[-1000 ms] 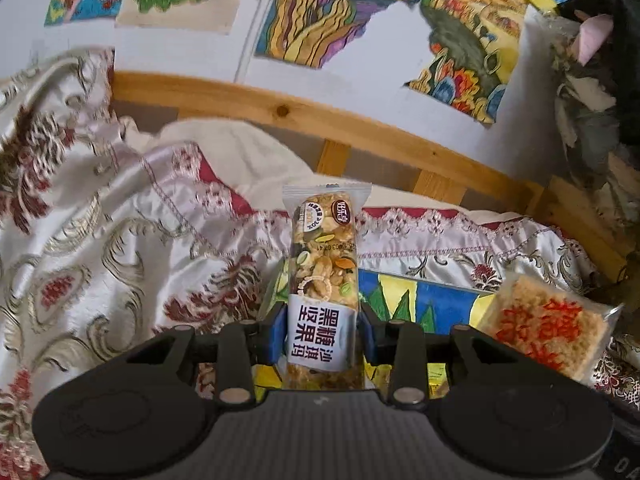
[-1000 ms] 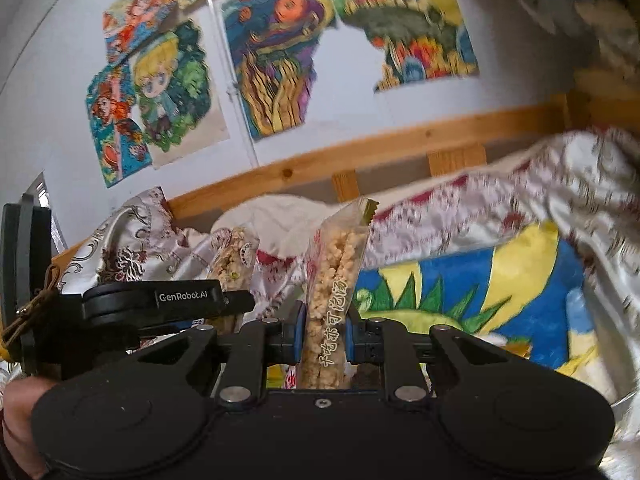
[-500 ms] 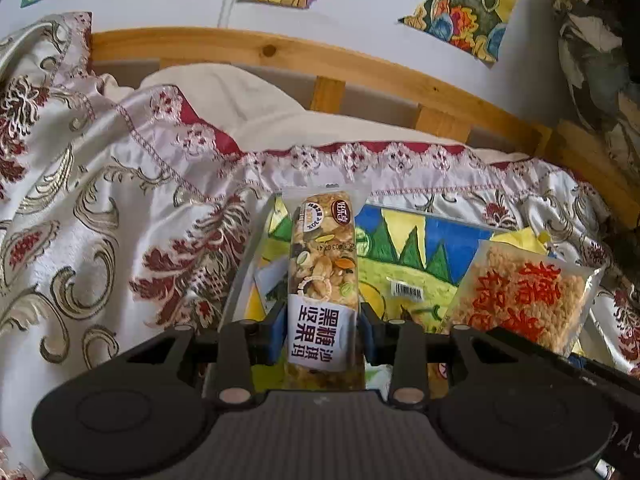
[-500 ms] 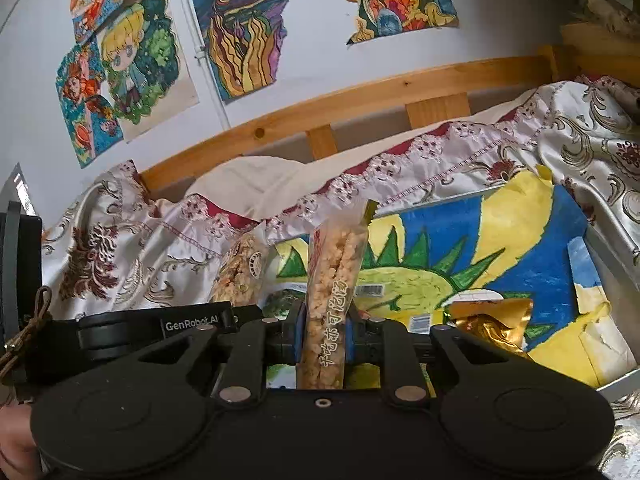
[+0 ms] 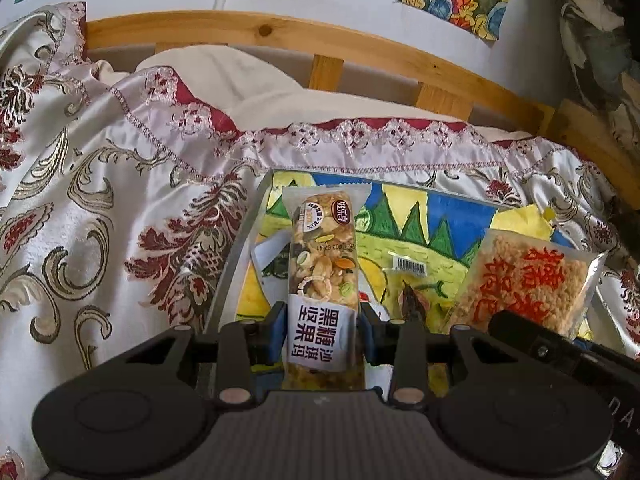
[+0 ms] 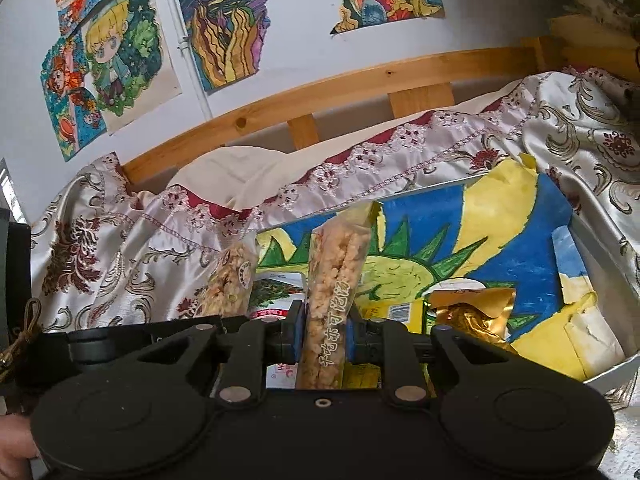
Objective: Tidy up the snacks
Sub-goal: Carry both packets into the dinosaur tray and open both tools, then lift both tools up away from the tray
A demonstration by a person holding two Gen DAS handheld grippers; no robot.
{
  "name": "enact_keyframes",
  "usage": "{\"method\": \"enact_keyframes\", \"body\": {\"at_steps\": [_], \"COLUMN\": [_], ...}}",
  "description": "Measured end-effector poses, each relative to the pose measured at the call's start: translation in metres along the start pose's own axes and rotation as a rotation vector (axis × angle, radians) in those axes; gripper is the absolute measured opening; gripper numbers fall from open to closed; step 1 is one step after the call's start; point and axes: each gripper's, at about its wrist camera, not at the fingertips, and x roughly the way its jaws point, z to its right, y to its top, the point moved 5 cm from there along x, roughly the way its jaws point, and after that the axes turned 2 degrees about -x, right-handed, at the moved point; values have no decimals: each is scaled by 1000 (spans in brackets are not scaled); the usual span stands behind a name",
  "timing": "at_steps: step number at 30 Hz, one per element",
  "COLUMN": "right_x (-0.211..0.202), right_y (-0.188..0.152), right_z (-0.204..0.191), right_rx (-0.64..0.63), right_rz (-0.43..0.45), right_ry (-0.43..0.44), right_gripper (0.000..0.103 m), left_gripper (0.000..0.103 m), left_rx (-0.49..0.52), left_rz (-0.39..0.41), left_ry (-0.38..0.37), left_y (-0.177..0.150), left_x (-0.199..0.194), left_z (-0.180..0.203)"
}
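Nut bar clamped in left gripper, rice bar in right gripper, both poised centre-frame over tray, likely for dropping in.

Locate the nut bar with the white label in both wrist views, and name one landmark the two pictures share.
Left wrist view: the nut bar stands upright at centre, clamped in the left tongs, over the tray.
Right wrist view: the same bar shows at centre-left, seen partly, just left of the puffed rice bar in the right tongs.
Shared landmark: the wooden bed rail below the wall drawings.
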Motion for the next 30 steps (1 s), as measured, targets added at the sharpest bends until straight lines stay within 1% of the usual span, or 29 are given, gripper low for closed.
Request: {"method": "enact_keyframes", "body": {"at_steps": [4,7,12,15,18,19,20,21,22,23,25,27,29,30], "right_x": [1,1,0,-2,-3,-4,-4,-6,-9,-11,-19,-30,-40,-46], "right_y": [-2,-2,-2,-1,0,0,1,2,3,5,9,12,15,16], "right_z": [2,4,8,11,15,16,17,19,19,19,19,19,20,20], "right_rx": [-16,-14,-27,-35,-52,-53,-54,-55,-61,-70,-94,-116,-134,-139], "right_rz": [4,-1,-2,3,3,7,9,14,27,39,57,91,122,135], "right_ry": [-32,-37,-77,-106,-144,-150,-155,-167,-182,-192,-212,-240,-266,-273], "right_gripper": [25,27,32,35,46,53,63,68,75,77,79,80,84,85], "left_gripper": [41,41,42,47,53,58,62,63,68,73,78,81,85,86], "left_rx": [2,14,25,23,17,19,22,27,34,40,51,58,63,64], "left_rz": [-19,-29,-26,-22,-16,-10,-3,9,20,29,51,70,85,95], "left_ry": [12,21,37,47,61,67,73,80,86,92,103,115,123,125], "left_y": [-2,-4,-7,-8,-7,-7,-6,-5,-4,-2,0,3,5,6], "left_x": [3,3,2,1,-2,-4,-6,-9,-12,-15,-22,-29,-38,-43], "left_z": [-1,-1,0,-1,-1,-1,-1,-1,0,0,0,-1,-2,-3]}}
